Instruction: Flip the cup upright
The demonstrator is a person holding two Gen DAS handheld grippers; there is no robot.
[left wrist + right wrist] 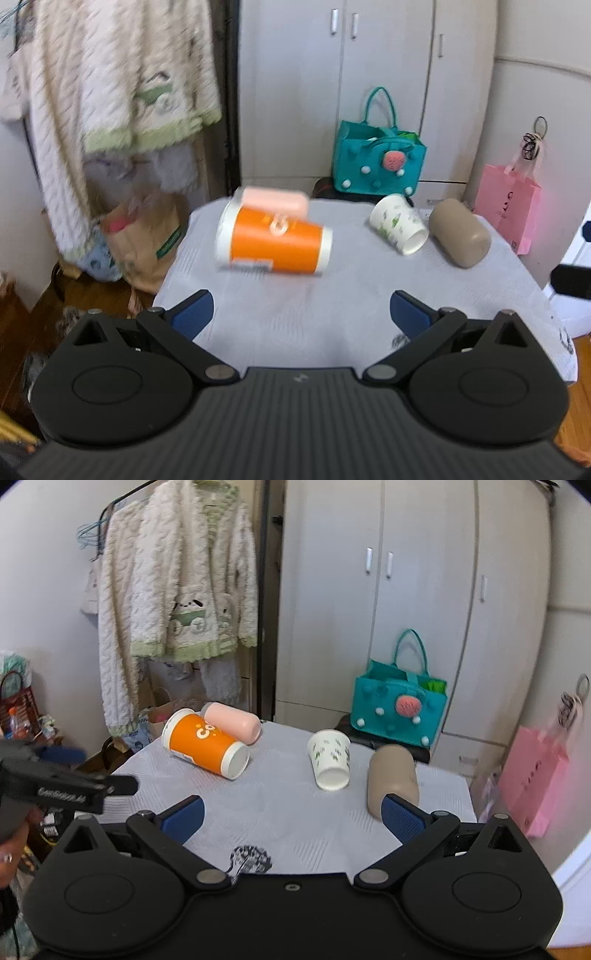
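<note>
1. Orange paper cup with white rims [275, 242]: on its side near the worktop's [280, 812] far left corner, touching a pink cylinder [232, 722]. Likely light, thin-walled, crushable; grip gently across mid-body.
2. Left claw [301, 314]: spread, empty, facing the cup.
3. Right claw [291, 814]: spread, empty.

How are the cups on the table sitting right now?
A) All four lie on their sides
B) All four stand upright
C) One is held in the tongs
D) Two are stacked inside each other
A: the orange cup, pink cup, white patterned cup and tan cup all lie tipped over on the table, and both sets of tongs are open and hold nothing.
</note>
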